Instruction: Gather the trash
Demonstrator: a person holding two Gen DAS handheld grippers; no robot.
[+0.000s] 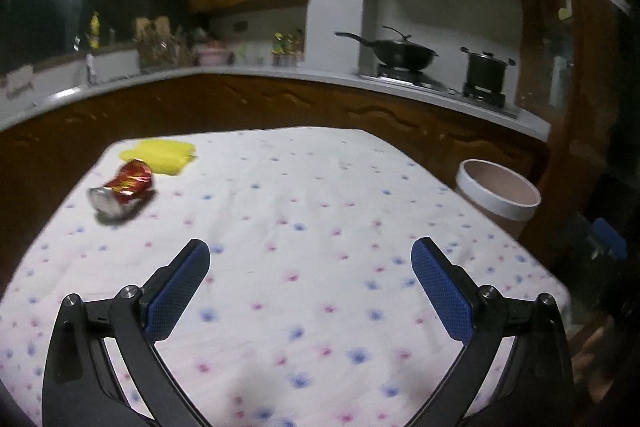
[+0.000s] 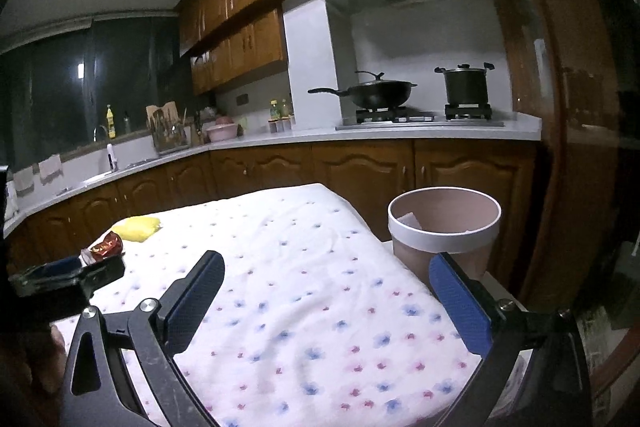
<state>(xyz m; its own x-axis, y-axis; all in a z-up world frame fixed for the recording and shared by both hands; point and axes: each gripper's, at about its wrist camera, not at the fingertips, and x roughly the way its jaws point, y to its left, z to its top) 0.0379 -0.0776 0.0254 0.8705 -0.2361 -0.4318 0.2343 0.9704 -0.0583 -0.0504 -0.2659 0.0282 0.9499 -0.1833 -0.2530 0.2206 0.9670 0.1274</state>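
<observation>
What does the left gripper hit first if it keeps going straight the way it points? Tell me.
Probably just the flowered tablecloth. The left gripper is open and empty, tilted down toward bare cloth. The crushed red can lies well to the left of that line, the bin to the right.

The white, flower-printed cloth of the desk lies bare across its middle and near side, leaving wide room to pass. At its far left corner a crushed red-and-silver wrapper lies just beside a yellow crumpled bag. Off the right edge stands a round pink bin with a white rim, its mouth open.
</observation>
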